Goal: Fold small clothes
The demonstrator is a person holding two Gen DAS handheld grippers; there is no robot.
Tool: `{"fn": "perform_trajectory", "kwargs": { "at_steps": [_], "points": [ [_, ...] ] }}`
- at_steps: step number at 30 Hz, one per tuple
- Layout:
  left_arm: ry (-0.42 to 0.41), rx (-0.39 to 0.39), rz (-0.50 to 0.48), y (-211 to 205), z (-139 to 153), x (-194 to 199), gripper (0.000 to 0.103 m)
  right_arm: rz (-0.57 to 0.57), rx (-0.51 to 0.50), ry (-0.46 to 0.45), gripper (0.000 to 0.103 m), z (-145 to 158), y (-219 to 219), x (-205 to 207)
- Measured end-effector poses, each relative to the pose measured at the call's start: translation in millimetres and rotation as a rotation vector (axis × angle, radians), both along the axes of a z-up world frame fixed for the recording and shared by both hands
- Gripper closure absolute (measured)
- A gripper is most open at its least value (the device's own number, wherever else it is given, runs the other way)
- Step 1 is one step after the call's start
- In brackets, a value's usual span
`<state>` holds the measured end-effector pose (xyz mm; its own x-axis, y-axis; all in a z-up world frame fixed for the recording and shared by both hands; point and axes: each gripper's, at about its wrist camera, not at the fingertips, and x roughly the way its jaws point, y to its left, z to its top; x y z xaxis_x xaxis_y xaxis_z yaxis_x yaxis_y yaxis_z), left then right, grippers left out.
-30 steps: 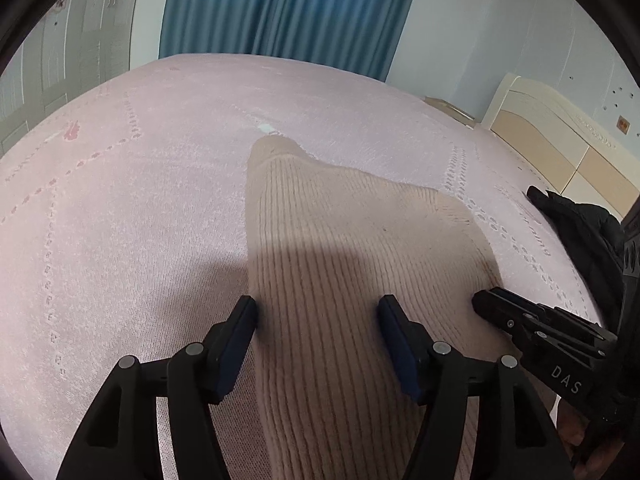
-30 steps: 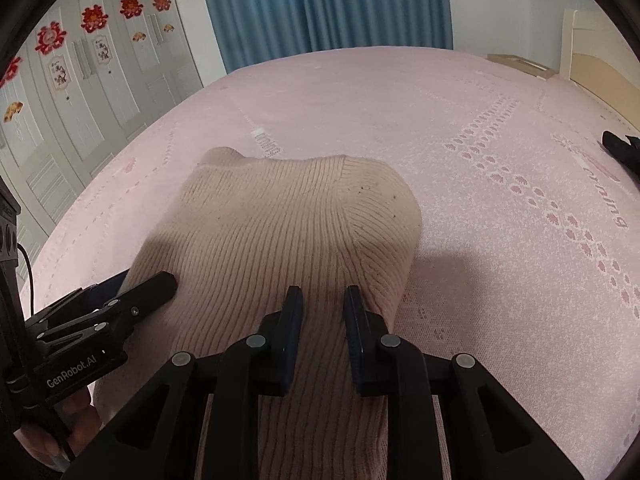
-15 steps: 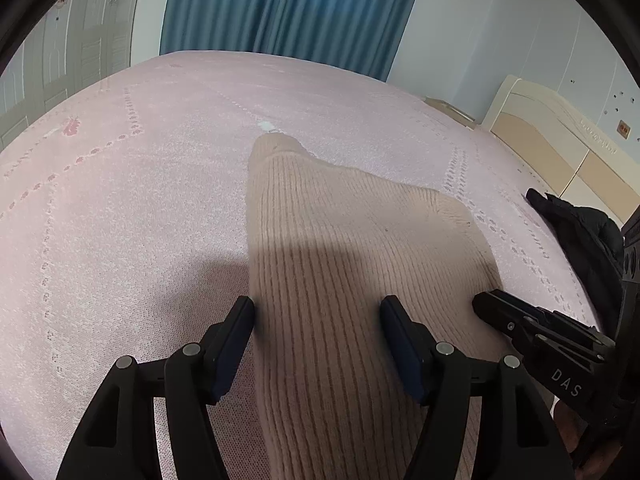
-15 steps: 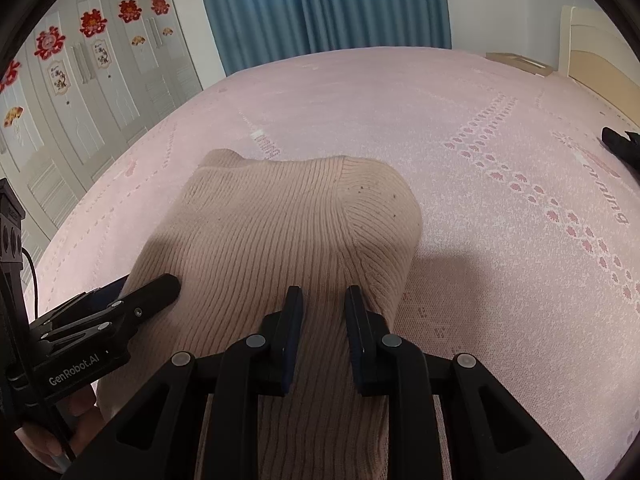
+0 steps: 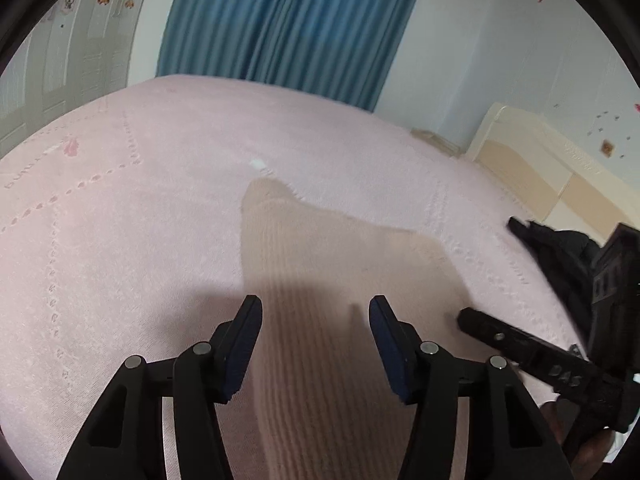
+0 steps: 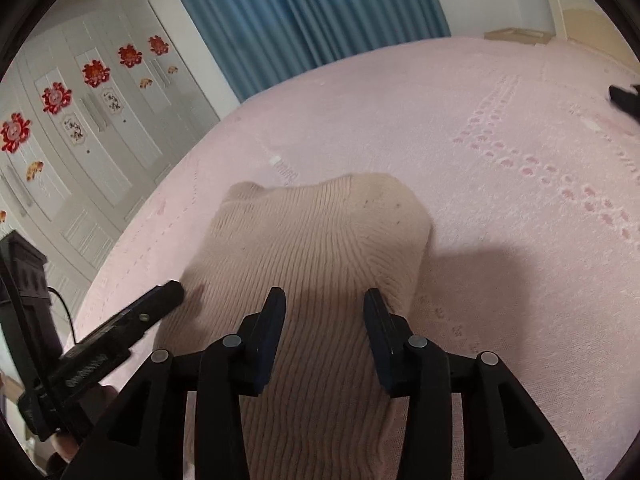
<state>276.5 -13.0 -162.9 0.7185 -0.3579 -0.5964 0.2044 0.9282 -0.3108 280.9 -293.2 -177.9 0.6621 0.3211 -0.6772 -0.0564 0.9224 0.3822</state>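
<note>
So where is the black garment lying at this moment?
The black garment lies on the pink bedspread at the right edge of the left wrist view, near the headboard, right of the beige sweater.

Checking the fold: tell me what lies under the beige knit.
Under the beige knit only the pink bedspread shows around its edges. Anything directly beneath, including its own folded layers, is covered.

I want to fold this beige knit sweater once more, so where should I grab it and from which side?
Judging by its pose, take the beige knit sweater by its near edge, coming from the near side. It lies flat and lengthwise on the pink bedspread, and both the left claw and right claw already straddle it, open.
</note>
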Motion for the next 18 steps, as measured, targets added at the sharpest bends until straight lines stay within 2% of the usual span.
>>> {"fn": "perform_trajectory", "kwargs": {
  "at_steps": [2, 5, 7, 11, 18],
  "points": [
    [-0.013, -0.014, -0.013, -0.8, 1.9, -0.6, 0.052, -0.014, -0.041, -0.016, 0.076, 2.8, 4.1, -2.4],
    [-0.001, -0.014, -0.023, -5.9, 1.3, 3.8, 0.061, -0.034, -0.084, -0.049, 0.078, 7.6, 8.6, -6.0],
    [0.008, 0.019, -0.031, -11.6, -2.7, 5.5, 0.063, -0.036, -0.105, -0.048, 0.079, 7.3, 10.7, -5.3],
    [-0.003, 0.094, -0.030, -18.8, -8.4, 4.1, 0.063, -0.046, -0.155, -0.006, 0.088, -2.0, 12.5, 0.8],
    [0.003, 0.126, -0.010, -23.5, -11.3, 7.0, 0.063, -0.037, -0.165, 0.026, 0.089, -8.1, 9.3, 3.6]
  ]
}}
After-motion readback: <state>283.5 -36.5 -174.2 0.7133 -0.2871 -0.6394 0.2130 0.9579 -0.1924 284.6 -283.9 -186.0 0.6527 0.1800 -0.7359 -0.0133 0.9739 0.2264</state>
